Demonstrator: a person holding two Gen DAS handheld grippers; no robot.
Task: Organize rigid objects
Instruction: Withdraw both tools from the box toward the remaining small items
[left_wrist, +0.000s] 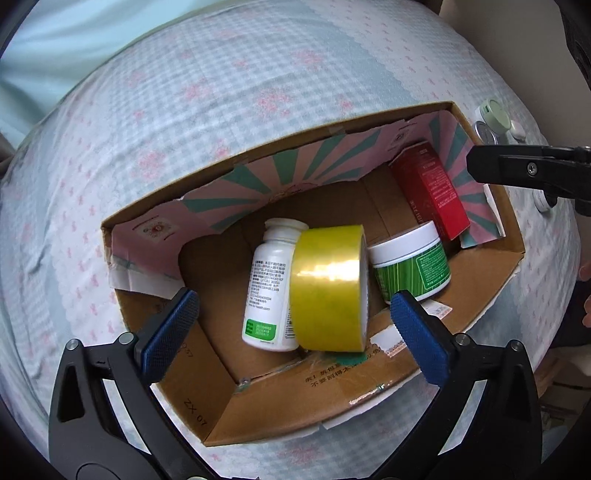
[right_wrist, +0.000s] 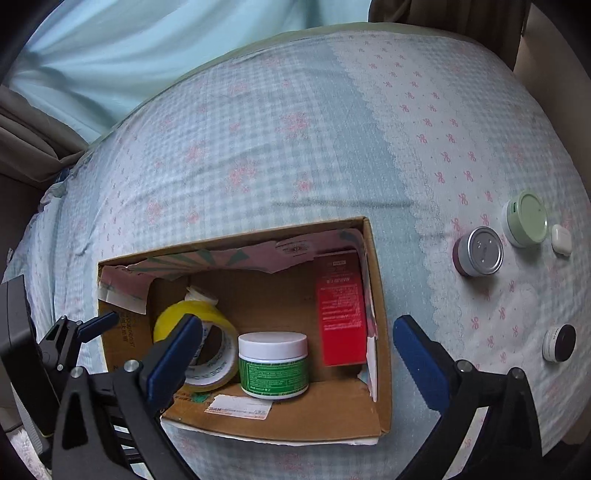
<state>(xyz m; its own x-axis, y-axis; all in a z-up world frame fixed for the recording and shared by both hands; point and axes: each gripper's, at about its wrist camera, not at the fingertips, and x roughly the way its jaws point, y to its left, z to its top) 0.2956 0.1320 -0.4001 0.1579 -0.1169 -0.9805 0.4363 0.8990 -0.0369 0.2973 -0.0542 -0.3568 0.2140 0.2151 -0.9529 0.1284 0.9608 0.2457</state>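
Observation:
An open cardboard box (left_wrist: 491, 291) (right_wrist: 380, 332) sits on the bed. Inside lie a white pill bottle (left_wrist: 267, 288), a yellow tape roll (left_wrist: 328, 288) (right_wrist: 207, 343), a green jar with a white lid (left_wrist: 410, 266) (right_wrist: 273, 365) and a red carton (left_wrist: 430, 188) (right_wrist: 340, 314). My left gripper (left_wrist: 291, 332) is open and empty above the box, over the tape roll. My right gripper (right_wrist: 295, 354) is open and empty at the box's near right side; its finger shows at the right in the left wrist view (left_wrist: 495, 166).
On the bedspread right of the box lie a silver-lidded tin (right_wrist: 480, 251), a pale green round case (right_wrist: 526, 218) (left_wrist: 495, 118), a white earbud case (right_wrist: 561, 240) and a small dark-lidded jar (right_wrist: 559, 343). Curtains hang beyond the bed's far edge.

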